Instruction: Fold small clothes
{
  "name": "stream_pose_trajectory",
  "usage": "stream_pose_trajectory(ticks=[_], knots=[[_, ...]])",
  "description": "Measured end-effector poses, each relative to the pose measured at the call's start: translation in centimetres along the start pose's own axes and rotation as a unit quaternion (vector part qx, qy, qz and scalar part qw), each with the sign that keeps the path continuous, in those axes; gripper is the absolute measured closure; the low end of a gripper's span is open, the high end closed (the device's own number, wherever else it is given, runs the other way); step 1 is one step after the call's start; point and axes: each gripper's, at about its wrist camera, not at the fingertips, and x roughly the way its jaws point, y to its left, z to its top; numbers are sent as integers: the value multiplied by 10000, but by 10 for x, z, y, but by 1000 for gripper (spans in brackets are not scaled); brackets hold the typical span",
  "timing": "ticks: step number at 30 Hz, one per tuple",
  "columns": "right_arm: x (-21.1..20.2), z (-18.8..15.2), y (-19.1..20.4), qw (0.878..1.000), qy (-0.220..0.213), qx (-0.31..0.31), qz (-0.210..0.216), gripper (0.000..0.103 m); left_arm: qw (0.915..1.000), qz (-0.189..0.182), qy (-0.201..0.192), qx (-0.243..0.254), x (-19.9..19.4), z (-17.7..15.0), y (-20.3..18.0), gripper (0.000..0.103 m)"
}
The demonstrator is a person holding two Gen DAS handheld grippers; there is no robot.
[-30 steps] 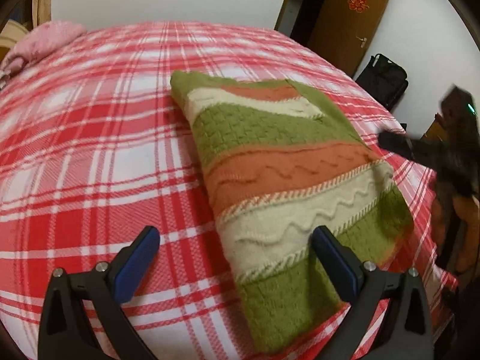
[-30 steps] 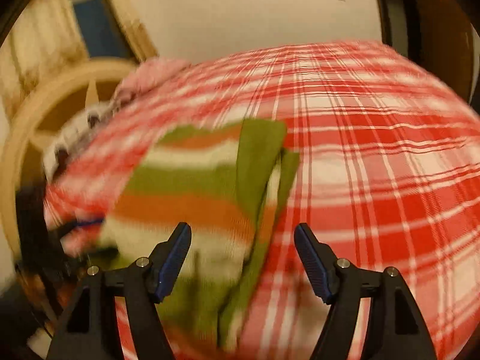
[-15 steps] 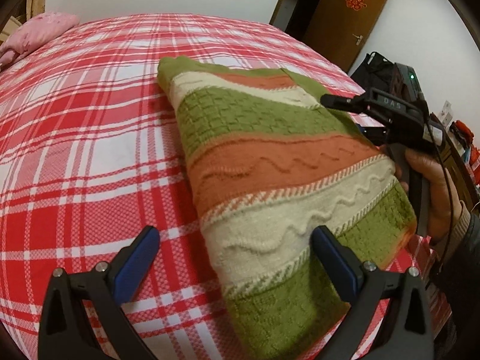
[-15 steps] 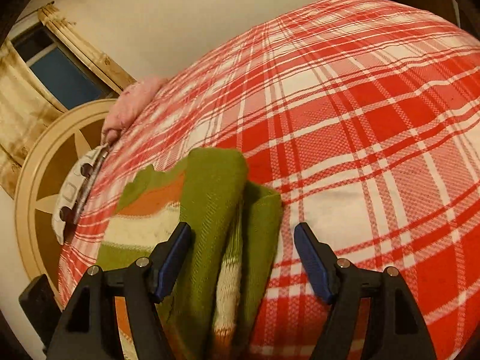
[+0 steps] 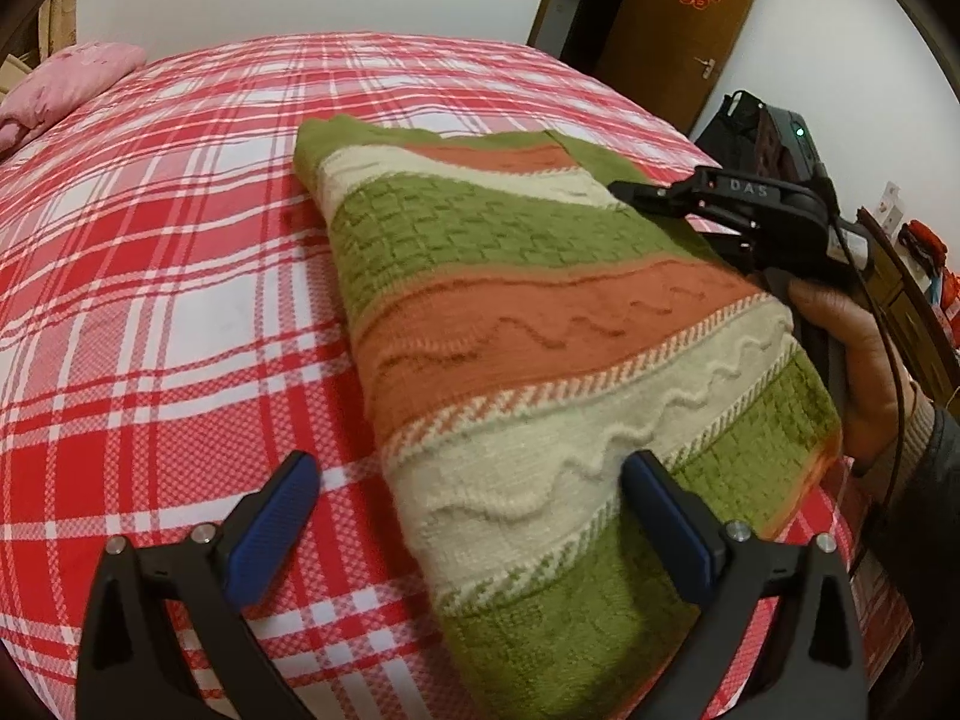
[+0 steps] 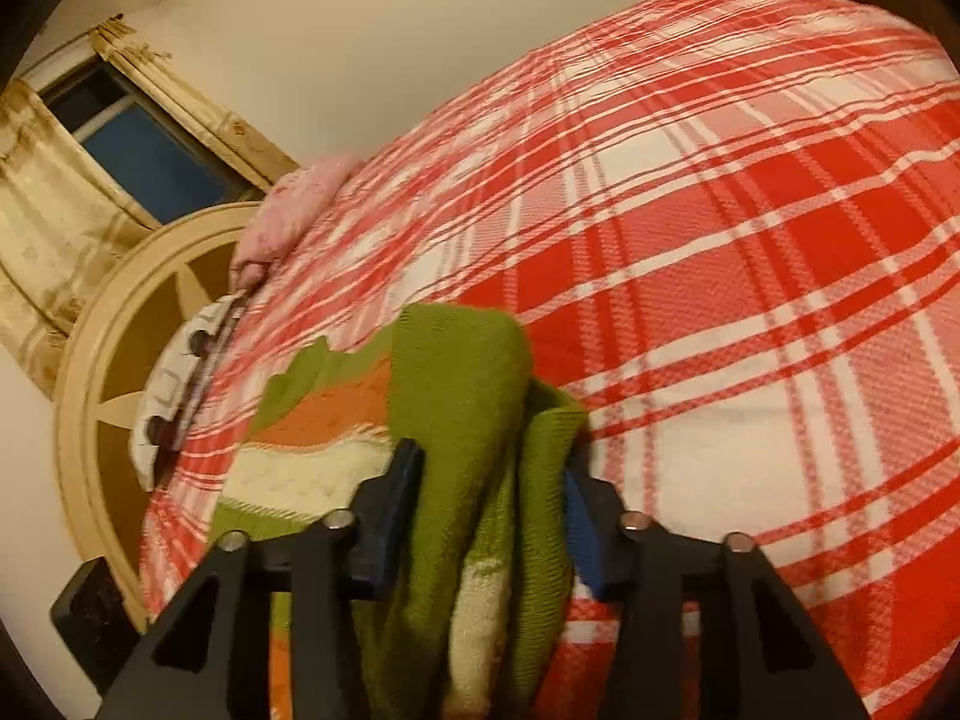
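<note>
- Knitted sweater [image 5: 540, 348], striped green, orange and cream, lay partly folded on the bed's red plaid cover [image 5: 168, 276], its long axis running from near the left gripper away toward the far side.
- Right gripper [image 6: 489, 486] sat at the sweater's far right edge. Its jaws had just been closing, and in the right wrist view the blue pads stood against a bunched green fold on either side; read as clamped on that thick edge, several layers deep.
- From the left wrist view the same tool reached in over the sweater's right side, with the person's hand [image 5: 852, 360] on its handle.
- Left gripper [image 5: 474, 492] hovered over the near end, fingers wide apart, nothing pinched. One pad [image 5: 660, 510] hung over the cream band, the other over bare plaid beside the sweater's left edge.
- Step in hand, as judged: taking hold of the right-hand edge for another fold.
- Next move likely calls for the left gripper to pin or grip the near end so the bundle does not drag, then a lift of the held edge across the body.
- Risk noted: the thick knit could slip or unfold if only the outer layers are caught.
- Pink pillow [image 5: 72, 75] lay well apart at the head of the bed.
</note>
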Motion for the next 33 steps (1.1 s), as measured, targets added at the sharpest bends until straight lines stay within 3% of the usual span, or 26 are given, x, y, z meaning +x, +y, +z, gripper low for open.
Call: stream_pose_trajectory(ticks=[6,8,12,17,19,33], knots=[[5,0,-6,9999,67,116,96,60,9999,-111,1,101,-1,0,-6,12],[5,0,-4,9999,64,67,62,60,9994,-265,-22,200,-2,0,-11,28],[3,-1,0,10000,40,-61,35,74,9993,-246,-48,260,-4,0,-14,37],[-3,-1,6,9999,-58,-94,-48,79,9989,-106,-184,418,-14,0,-19,66],[-8,-2,10,9998,-159,-139,-31,80,9984,-57,-244,497,-20,0,-22,71],[-34,-14,66,9980,-278,-410,384,81,9967,107,-476,646,-69,-13,-21,77]])
